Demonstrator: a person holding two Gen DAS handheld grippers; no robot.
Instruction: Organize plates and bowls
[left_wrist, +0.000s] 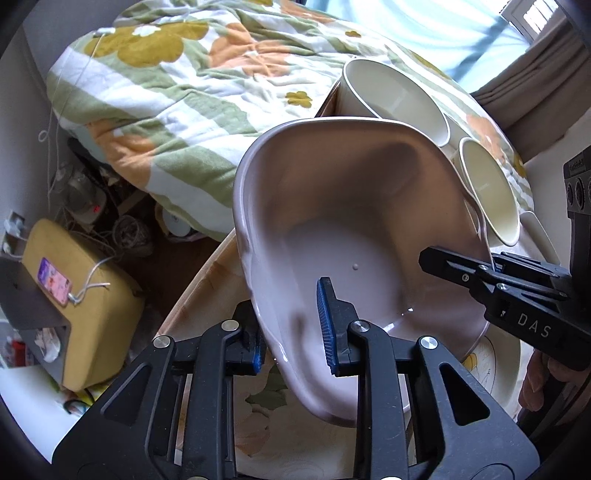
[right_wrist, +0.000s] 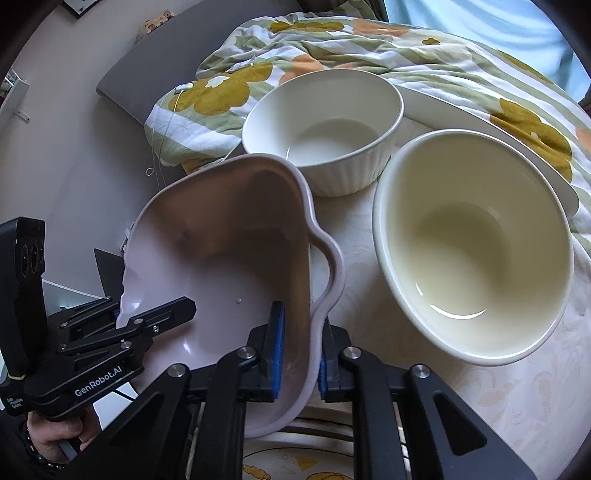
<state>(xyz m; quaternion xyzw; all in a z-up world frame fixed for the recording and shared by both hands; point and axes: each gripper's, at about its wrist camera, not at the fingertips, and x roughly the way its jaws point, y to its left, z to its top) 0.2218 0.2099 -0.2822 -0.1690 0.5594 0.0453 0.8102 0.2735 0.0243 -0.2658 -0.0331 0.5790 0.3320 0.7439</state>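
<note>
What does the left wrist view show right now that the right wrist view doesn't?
Only the left wrist view: a yellow box with a phone on it, beside the bed, plus tangled cables on the floor.

Only the right wrist view: the ribbed outer wall of the far white bowl and a long white platter behind the cream bowl.

Both: the pink dish held tilted, the left gripper and right gripper each clamping its rim, both bowls, and the floral quilt.

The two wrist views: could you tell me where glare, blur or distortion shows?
Left wrist: window blown out bluish-white, pink dish softly blurred, fisheye bends the edges. Right wrist: sharper, with a crescent glint in the cream bowl.
</note>
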